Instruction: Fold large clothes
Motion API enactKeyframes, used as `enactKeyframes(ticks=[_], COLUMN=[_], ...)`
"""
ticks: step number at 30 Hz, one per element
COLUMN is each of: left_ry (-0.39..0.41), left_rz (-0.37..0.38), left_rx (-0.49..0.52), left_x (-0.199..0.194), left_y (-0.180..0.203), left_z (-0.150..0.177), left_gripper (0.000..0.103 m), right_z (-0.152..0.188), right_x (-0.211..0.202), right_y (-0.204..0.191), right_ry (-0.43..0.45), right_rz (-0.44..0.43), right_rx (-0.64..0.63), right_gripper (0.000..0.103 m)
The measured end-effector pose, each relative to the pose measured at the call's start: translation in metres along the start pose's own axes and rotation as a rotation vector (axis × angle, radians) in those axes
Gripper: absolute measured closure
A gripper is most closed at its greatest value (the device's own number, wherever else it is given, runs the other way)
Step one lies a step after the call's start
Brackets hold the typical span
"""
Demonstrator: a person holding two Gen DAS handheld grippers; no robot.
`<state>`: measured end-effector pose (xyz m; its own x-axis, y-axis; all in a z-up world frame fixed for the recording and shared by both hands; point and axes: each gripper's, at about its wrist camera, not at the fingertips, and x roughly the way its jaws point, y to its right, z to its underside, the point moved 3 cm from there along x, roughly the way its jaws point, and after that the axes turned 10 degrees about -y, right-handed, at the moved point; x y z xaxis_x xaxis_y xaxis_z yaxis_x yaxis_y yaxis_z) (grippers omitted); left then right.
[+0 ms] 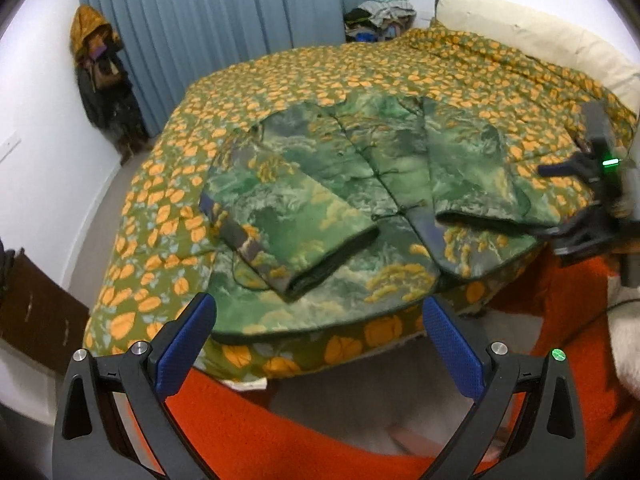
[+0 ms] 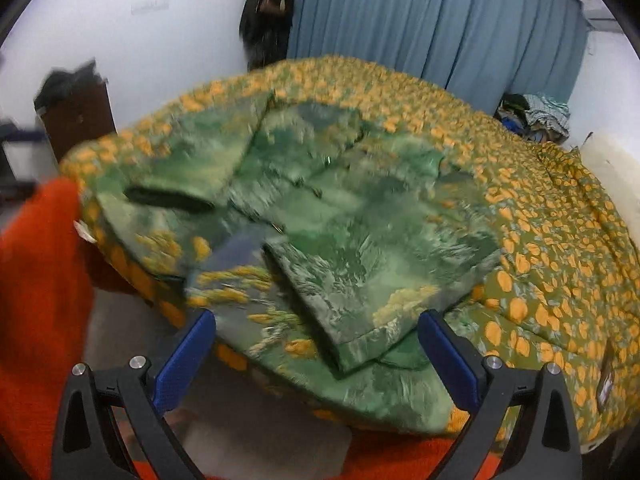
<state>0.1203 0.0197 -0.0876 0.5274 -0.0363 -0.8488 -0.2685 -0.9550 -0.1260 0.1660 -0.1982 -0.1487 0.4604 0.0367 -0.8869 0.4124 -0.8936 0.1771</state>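
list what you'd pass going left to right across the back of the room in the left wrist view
hanging clothes on the wall → blue curtain → pile of clothes at the bed's far corner → cream pillow

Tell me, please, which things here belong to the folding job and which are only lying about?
For the job:
green printed garment, sleeves folded in
left gripper, open
right gripper, open

Only lying about:
bedspread under the garment
pile of clothes
hanging coats
blue curtain
pillow
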Motion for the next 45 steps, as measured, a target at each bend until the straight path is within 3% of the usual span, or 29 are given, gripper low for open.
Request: enactKeyframes(ticks=[5,8,11,12,13,18,23,28,31,32,33,34,36,39,42,45], left_ry=[0.0,-0.021,-0.043,-0.052,-0.057,-0.064,-0.063,-0.056,-0.074,-0.084,-0.09,-0.096,-0.119,-0.168,-0.224,-0.237], left_rz=[0.043,0.038,0.032,0.031,0.031,0.049,0.041,0.059,0.059,0.058,0.06,0.063,0.07,0.107,0.141,0.092], left_rx=[-0.007,-0.011,-0.009,-0.006,-0.004,-0.019,-0.02,0.044,0.122,0.16,0.194,0.225,0.301,0.388,0.473,0.549], left_x=[0.009,0.022,0.033,0.037,0.04,0.052,0.066,0.079,0.092,0.098,0.102,0.106,0.117,0.135,0.16,0.183], left_y=[0.001,0.001,0.001,-0.001,-0.002,-0.017,-0.034,-0.037,-0.033,-0.031,-0.029,-0.027,-0.023,-0.015,-0.003,0.007], left_z=[-0.009,-0.011,-0.01,-0.011,-0.013,-0.029,-0.055,-0.073,-0.078,-0.078,-0.078,-0.078,-0.073,-0.066,-0.059,-0.054], left_gripper=[0.001,0.001,0.001,0.001,0.001,0.001,0.001,0.001,0.001,0.001,0.001,0.001,0.001,0.001,0.001,0.001], right_z=[-0.023,-0.026,-0.026,-0.026,-0.026,-0.023,0.002,0.045,0.072,0.083,0.089,0.099,0.112,0.118,0.106,0.087], right_x=[0.059,0.086,0.089,0.083,0.072,-0.013,-0.085,-0.084,-0.049,-0.035,-0.025,-0.012,-0.009,-0.017,-0.03,-0.036], right_y=[-0.007,-0.005,0.012,0.018,0.026,0.092,0.21,0.317,0.351,0.357,0.363,0.365,0.361,0.339,0.295,0.253], right_ry=[-0.091,-0.133,-0.152,-0.137,-0.11,0.056,0.167,0.088,-0.016,-0.049,-0.074,-0.119,-0.124,-0.068,0.008,0.064], right_rz=[0.05,0.078,-0.011,-0.028,-0.017,0.004,0.17,0.351,0.381,0.395,0.405,0.435,0.463,0.416,0.34,0.257], right_rx=[-0.09,-0.113,-0.022,0.006,0.043,0.246,0.49,0.699,0.782,0.811,0.826,0.846,0.882,0.915,0.87,0.808], right_gripper=[0.002,0.019,0.062,0.09,0.093,0.094,0.094,0.094,0.093,0.091,0.081,0.064,0.053,0.053,0.053,0.051])
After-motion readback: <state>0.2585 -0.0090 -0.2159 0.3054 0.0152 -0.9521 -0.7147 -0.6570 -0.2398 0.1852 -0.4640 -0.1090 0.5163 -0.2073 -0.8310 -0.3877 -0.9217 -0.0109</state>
